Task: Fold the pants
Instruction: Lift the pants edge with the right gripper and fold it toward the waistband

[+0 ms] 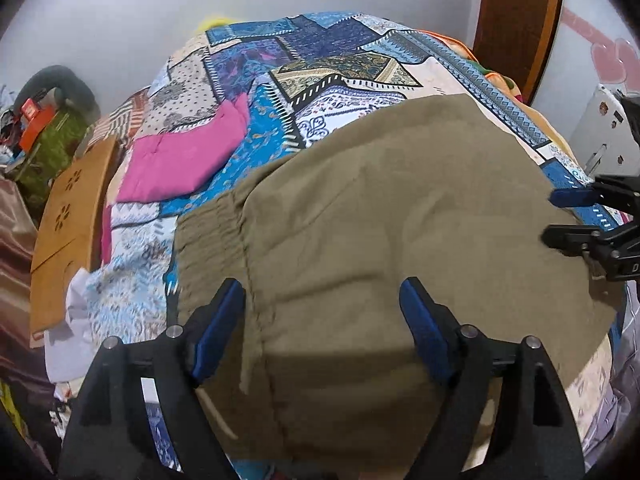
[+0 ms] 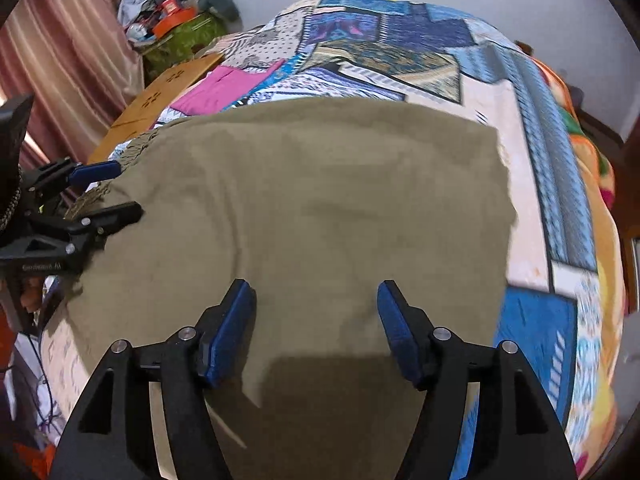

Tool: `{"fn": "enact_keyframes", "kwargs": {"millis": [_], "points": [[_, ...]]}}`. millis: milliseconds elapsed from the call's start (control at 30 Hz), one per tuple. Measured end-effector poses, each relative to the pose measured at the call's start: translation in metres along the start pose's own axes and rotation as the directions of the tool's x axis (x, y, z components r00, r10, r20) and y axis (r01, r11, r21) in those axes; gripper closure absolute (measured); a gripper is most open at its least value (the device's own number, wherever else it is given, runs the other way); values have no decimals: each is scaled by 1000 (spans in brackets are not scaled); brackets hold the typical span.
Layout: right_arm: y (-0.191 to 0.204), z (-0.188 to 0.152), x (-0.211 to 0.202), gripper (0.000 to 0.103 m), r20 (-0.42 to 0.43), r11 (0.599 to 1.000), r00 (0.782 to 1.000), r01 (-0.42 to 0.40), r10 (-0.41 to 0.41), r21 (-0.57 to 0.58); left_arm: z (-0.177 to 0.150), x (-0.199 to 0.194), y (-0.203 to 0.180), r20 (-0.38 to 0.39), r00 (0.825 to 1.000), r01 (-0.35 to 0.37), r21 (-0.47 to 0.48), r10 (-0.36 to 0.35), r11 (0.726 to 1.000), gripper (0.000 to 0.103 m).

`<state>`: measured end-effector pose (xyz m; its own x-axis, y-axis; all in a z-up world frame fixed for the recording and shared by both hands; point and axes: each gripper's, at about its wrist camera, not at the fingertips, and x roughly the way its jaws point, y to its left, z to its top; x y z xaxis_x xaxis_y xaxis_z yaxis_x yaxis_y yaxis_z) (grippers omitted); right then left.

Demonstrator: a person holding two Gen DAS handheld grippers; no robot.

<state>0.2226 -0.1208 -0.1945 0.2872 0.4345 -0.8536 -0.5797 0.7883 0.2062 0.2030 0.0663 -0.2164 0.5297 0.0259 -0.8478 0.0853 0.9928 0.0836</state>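
Note:
Olive-green pants (image 1: 380,216) lie folded flat on the patchwork bedspread (image 1: 320,60), elastic waistband at the left (image 1: 208,224). They also fill the right wrist view (image 2: 320,208). My left gripper (image 1: 322,300) is open, hovering over the near edge of the pants by the waistband seam, holding nothing. My right gripper (image 2: 316,300) is open above the near middle of the pants. In the left wrist view the right gripper (image 1: 560,216) shows at the right edge; in the right wrist view the left gripper (image 2: 120,190) shows at the left edge.
A folded pink garment (image 1: 188,160) lies on the bed beyond the waistband. A wooden board (image 1: 68,224) stands at the bed's left side. A cluttered green basket (image 1: 48,136) is further left. A wooden headboard (image 1: 516,12) and white wall stand behind.

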Motion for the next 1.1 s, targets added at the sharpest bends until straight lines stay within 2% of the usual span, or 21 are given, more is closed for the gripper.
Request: {"fn": "enact_keyframes", "kwargs": {"millis": [267,367,567,800,867,933,1000,1100], "points": [[-16,-38,-23,41,4,997,999,33,-33,71,-30,-21,2,5,1000,-22,-16,22,1000,21],[-23,-51,-31,41,6,994,999,50,-51,97,-39,-29,2,30,998,-56,-22,57,998,21],[-26,-64,-40,41,52,982,997,43,-53,184,-54,-44,15,51,995,-83,-67,87,994,21],[-16,-62,-47,41,60,985,992,102,-111,136,-70,-64,40,47,991,-120,-147,128,982,21],[-12,-57,-52,41,75,987,989,115,-124,112,-74,-68,51,42,993,-97,-196,107,976,21],[-8,-50,-55,41,97,989,988,113,-123,99,-78,-71,61,37,998,-39,-262,51,964,21],[0,-39,-58,41,128,992,985,102,-112,79,-82,-71,70,27,999,52,-333,-46,941,21],[17,-19,-58,41,172,996,981,78,-84,41,-89,-67,72,25,987,153,-405,-157,901,21]]}}
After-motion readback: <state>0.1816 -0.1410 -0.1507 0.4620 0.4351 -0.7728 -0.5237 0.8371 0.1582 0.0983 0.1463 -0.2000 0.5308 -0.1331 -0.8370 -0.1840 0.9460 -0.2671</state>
